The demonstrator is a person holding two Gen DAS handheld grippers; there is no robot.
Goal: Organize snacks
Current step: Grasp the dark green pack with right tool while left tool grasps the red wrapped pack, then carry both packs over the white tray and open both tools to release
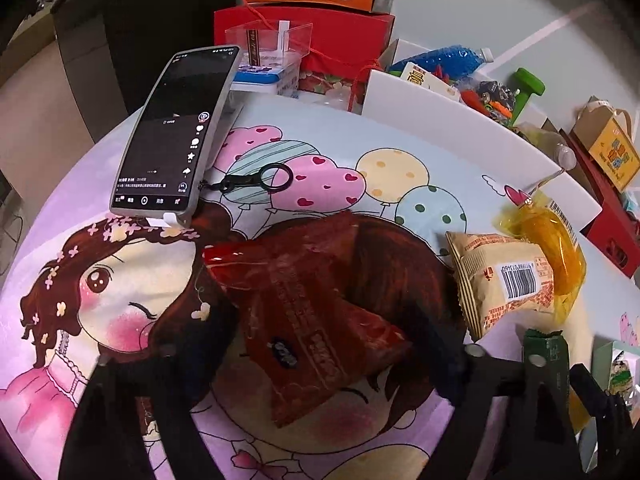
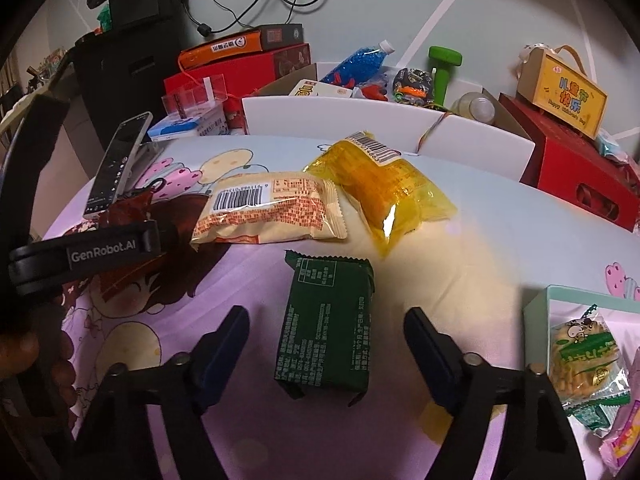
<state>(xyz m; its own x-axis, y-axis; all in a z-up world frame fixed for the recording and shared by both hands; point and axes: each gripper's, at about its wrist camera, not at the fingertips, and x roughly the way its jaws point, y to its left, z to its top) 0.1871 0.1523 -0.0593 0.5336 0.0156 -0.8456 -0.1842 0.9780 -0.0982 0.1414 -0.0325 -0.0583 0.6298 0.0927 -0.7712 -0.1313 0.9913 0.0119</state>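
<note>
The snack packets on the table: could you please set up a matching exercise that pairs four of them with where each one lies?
Things:
1. red packet
2. green packet
3. beige packet
4. yellow packet

Places:
A. between the right gripper's open fingers
B. overlapping the beige packet's far end
C. between the left gripper's fingers
D. just beyond the green packet, barcode up

Pairs: 1-C, 2-A, 3-D, 4-B

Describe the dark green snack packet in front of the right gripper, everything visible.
The dark green snack packet is a glossy pillow pack, printed back up, with pale text and a small table. Its crimped ends are zigzag-cut. It lies flat on the cartoon-print tablecloth, between the fingers of the right gripper, whose pads do not touch it. No other snack touches it.
</note>
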